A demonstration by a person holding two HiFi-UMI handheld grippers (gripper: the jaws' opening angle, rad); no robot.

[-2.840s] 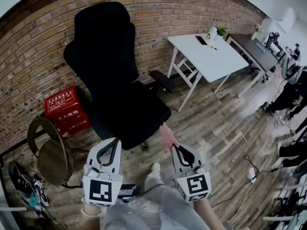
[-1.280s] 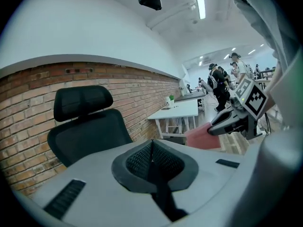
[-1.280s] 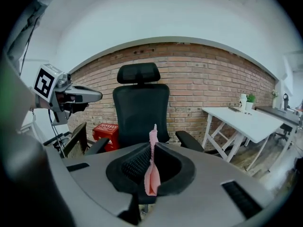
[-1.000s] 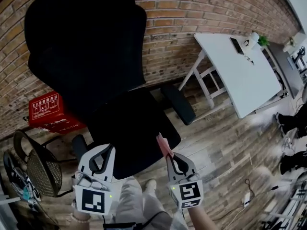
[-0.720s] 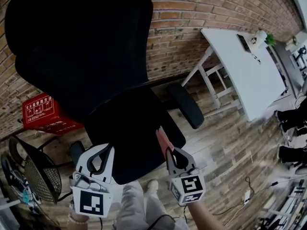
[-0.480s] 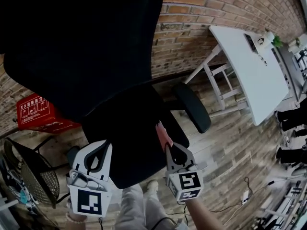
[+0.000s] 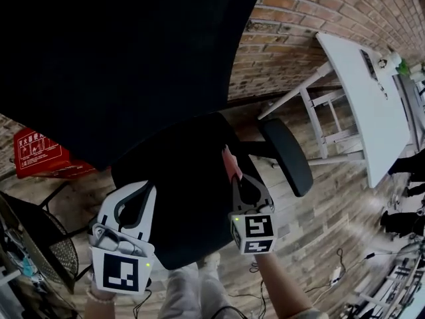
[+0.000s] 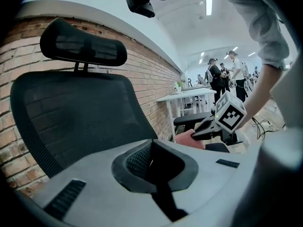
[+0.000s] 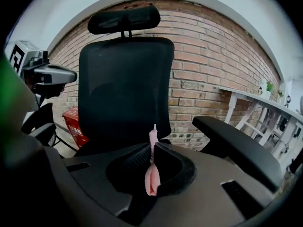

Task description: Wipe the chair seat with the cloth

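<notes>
At the bottom edge of the head view, the person's pale trouser legs [image 7: 192, 294] stand on a wooden plank floor [image 7: 332, 224]. Just above them, both grippers are held over the front of a black office chair.

The left gripper [image 7: 137, 193] is at lower left, above the front left edge of the chair seat [image 7: 179, 178]. In its own view its jaws are closed together with nothing between them.

The right gripper [image 7: 236, 178] is at lower centre, over the front right part of the seat. Its jaws are closed tight on a pink cloth [image 9: 151, 174], which is pinched into a thin folded strip. The strip pokes out past the tips toward the seat [image 7: 229, 161]. Whether the cloth touches the seat cannot be told.

Nothing lies on the seat between the grippers and the backrest. A padded black armrest [image 7: 287, 155] juts out just right of the right gripper. Beyond the seat, the tall mesh backrest [image 7: 119, 58] fills the upper left of the frame. A red box [image 7: 36, 153] sits on the floor at the left, partly hidden behind the chair. A white table [image 7: 362, 85] stands at the upper right, against a brick wall [image 7: 312, 5].
</notes>
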